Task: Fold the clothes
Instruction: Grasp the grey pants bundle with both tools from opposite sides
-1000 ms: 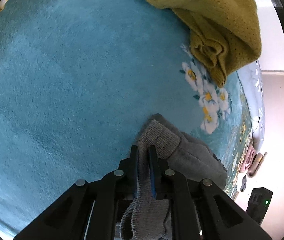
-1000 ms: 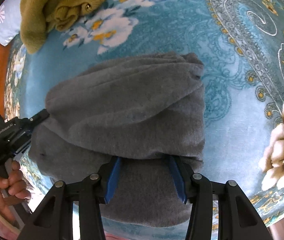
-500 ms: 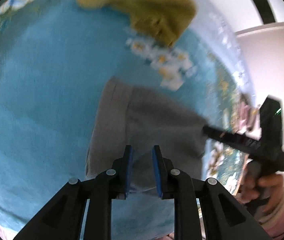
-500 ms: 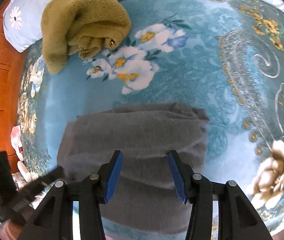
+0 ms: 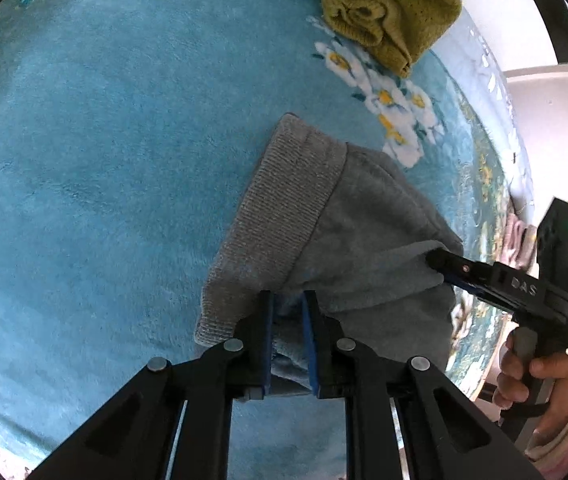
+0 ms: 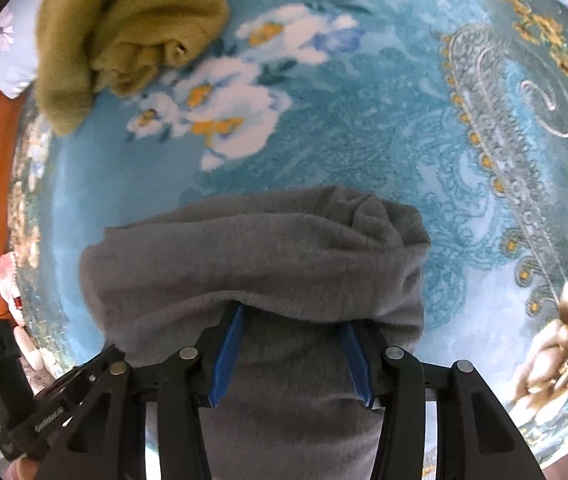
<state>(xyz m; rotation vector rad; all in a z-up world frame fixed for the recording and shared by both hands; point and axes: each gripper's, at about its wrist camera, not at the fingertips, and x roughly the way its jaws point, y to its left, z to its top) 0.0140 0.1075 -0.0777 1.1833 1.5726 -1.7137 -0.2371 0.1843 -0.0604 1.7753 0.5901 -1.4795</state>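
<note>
Left wrist view shows the left gripper [image 5: 287, 308], clamped on the grey garment [image 5: 348, 216] a second ago, now parted slightly around its edge, while the right gripper [image 6: 290, 354] straddles it wide apart on the blue bed [image 5: 104, 140], suggesting a finished fold.

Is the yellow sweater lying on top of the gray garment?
No, the yellow sweater lies apart from the gray garment, with blue blanket between them.

Left tongs [image 5: 287, 309] narrowly parted, level and low; right tongs [image 6: 290, 334] spread wide, gripped by the right hand [image 5: 532, 376]
</note>
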